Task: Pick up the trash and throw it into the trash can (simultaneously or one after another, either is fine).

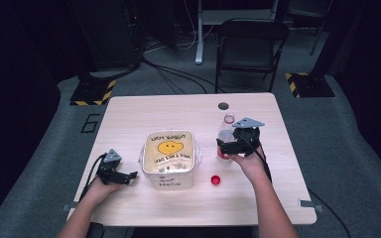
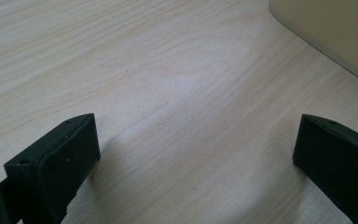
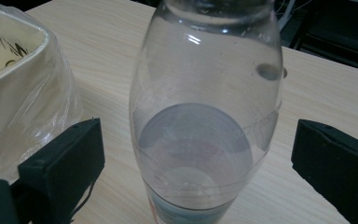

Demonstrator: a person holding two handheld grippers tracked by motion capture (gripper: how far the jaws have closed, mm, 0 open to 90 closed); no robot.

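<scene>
Flanking the bottle (image 3: 205, 116): lined bin (image 1: 168, 156) left, red cap (image 1: 216, 180) nearer.

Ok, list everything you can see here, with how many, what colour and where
clear plastic bottle: one, uncapped, table right of centre, between the right gripper's open jaws
small red bottle cap: one, on the table near the bottle
cream square bin with yellow smiley: one, clear liner, table centre
light wooden table: one
black folding chair: one, behind the table
left gripper: black, open, low over the table's left
right gripper: black, open around the bottle
</scene>
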